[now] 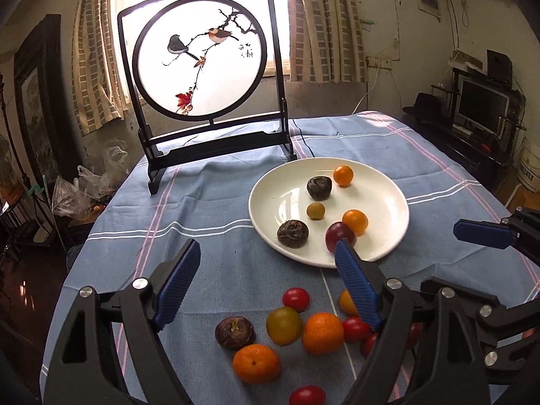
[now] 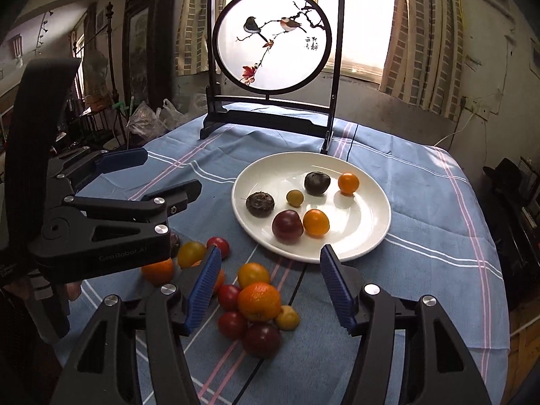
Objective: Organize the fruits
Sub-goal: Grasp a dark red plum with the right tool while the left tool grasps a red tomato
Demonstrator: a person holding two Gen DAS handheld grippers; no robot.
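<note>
The left gripper [image 1: 266, 260] is seen spread wide, its blue ribbed pads [image 1: 179, 283] well apart with nothing held between them; it is poised above the loose fruit, pointing toward the plate, with the right-hand pad overlapping the plate's near rim in the view. The right gripper [image 2: 270, 270] is likewise released and empty, jaws wide, angled over the second half of the pile; the left gripper's black body is seen at the left in the right wrist view. Nearest the cameras, a cluster of loose fruit lies on the blue striped tablecloth [image 1: 219, 209]: a large orange [image 2: 259, 301], a dark plum [image 2: 261, 340], red tomatoes [image 2: 232, 325], a yellow-green tomato [image 1: 284, 325], a brown chestnut-like fruit [image 1: 235, 332] and a tangerine [image 1: 256, 363]. Beyond the pile, a white plate [image 1: 388, 202] carries six pieces: a purple plum [image 2: 287, 226] touching an orange tomato [image 2: 316, 223], two dark brown fruits, a small green fruit [image 2: 294, 198] and a second orange tomato [image 2: 348, 183]. Farthest off, a black framed bird screen [image 1: 202, 64] stands upright at the table's rear, before a curtained window [image 1: 307, 17].
</note>
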